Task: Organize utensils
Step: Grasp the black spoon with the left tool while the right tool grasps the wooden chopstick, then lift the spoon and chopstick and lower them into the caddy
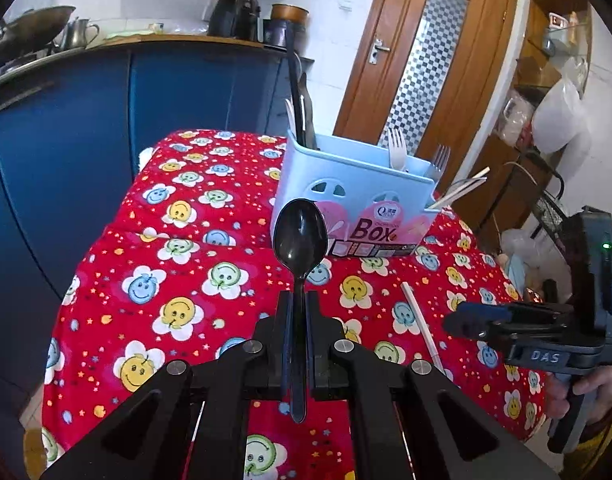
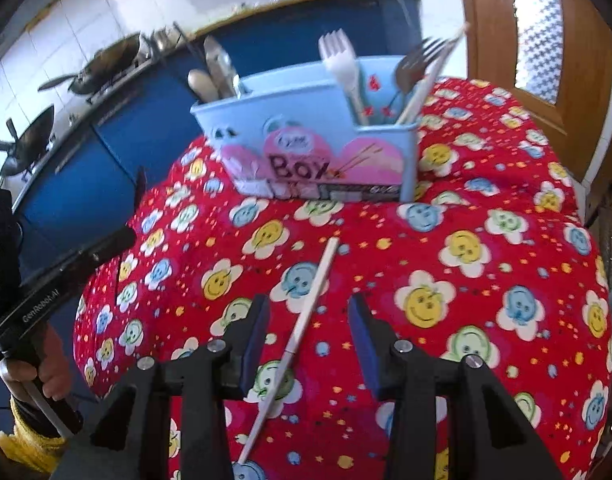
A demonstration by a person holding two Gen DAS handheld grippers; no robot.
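Black spoon upright, bowl toward the utensil box, clamped in left gripper; right gripper spread apart.

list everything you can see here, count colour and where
spoon: 1, black, clamped by its handle in the left gripper, bowl forward
chopstick: 1, white, lying on the cloth between the right gripper's open fingers, not gripped
box: 1, light blue with pink label, standing on the cloth at the far side
white fork: 1, white, upright in the box
metal fork: 1, grey, in the box's right end beside pale sticks
cloth: 1, red with smiley flowers, covering the table
woks: 2, dark, on the stove at the back
door: 1, brown wood, behind the box
left gripper: 1, black, shut on the spoon
right gripper: 1, black with blue pads, open
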